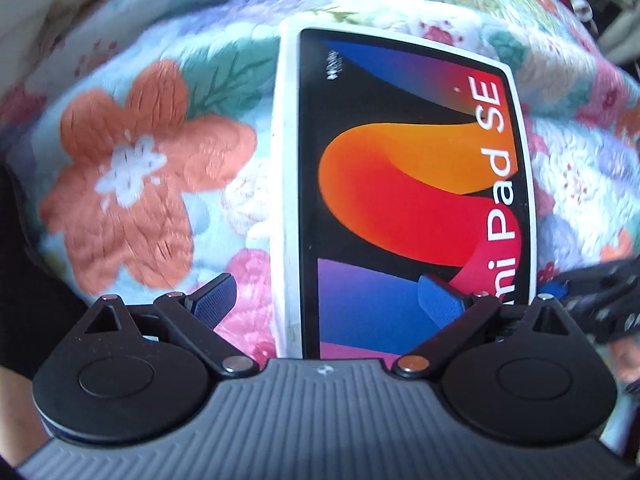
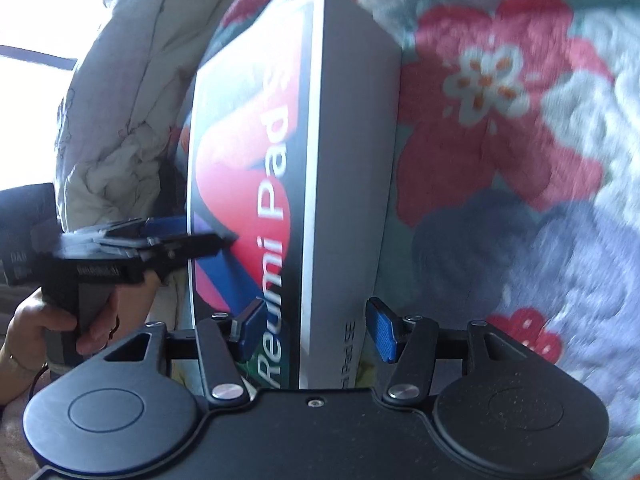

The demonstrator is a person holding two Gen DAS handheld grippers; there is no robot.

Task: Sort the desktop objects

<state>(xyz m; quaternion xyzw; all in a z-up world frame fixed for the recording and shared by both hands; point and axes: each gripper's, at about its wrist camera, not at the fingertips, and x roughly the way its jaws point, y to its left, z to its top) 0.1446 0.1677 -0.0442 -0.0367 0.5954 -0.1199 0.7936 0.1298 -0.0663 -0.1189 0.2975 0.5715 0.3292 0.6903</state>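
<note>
A white tablet box point(image 1: 404, 184) printed "Redmi Pad SE", with a black, orange, red and blue cover, lies over a floral quilt point(image 1: 132, 168). My left gripper point(image 1: 326, 300) is open, its blue pads straddling the box's near left edge; I cannot tell whether they touch it. In the right wrist view the box point(image 2: 344, 160) stands on edge. My right gripper point(image 2: 316, 328) has a pad on each side of the box's thickness, shut on it. The left gripper point(image 2: 188, 240) shows there too, held in a hand at the box's left.
The quilt point(image 2: 520, 160) covers the whole surface around the box. A pale crumpled duvet point(image 2: 120, 120) is heaped beyond the box on the left, beside a bright window. A dark object point(image 2: 24, 216) sits at the far left.
</note>
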